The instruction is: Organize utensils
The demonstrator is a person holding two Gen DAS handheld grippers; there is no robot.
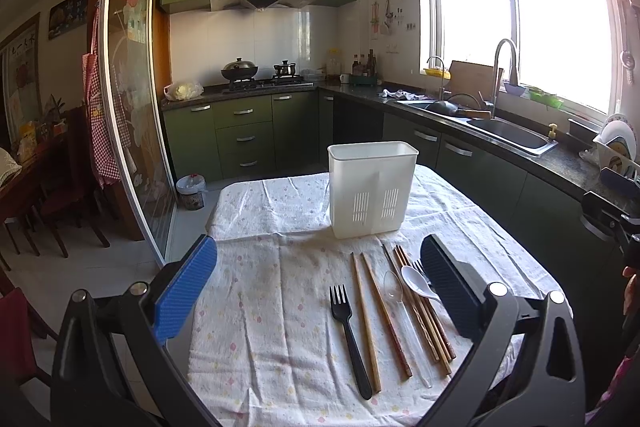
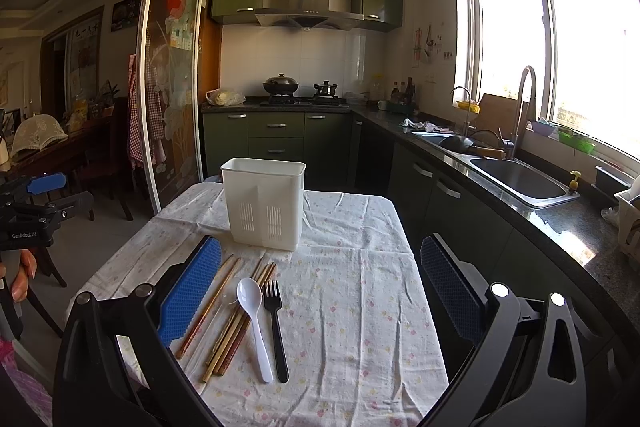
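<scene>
A white slotted utensil holder (image 1: 372,187) (image 2: 262,203) stands upright on the cloth-covered table (image 1: 280,307). In front of it lie a black fork (image 1: 348,331), loose wooden chopsticks (image 1: 366,319), a clear spoon (image 1: 394,291), a white spoon (image 1: 418,281) (image 2: 252,319) and a chopstick bundle (image 1: 424,315) (image 2: 240,315). A second black fork (image 2: 276,327) lies right of the white spoon. My left gripper (image 1: 320,283) hovers open above the utensils. Over the bare cloth to their right, my right gripper (image 2: 320,287) is open too. Neither holds anything.
A counter with a sink (image 2: 520,179) and faucet (image 1: 504,75) runs along the right. At the back is a stove with a pot (image 1: 240,71). On the left are a glass sliding door (image 1: 132,107) and dining chairs (image 1: 24,219). A small bin (image 1: 191,191) stands beyond the table.
</scene>
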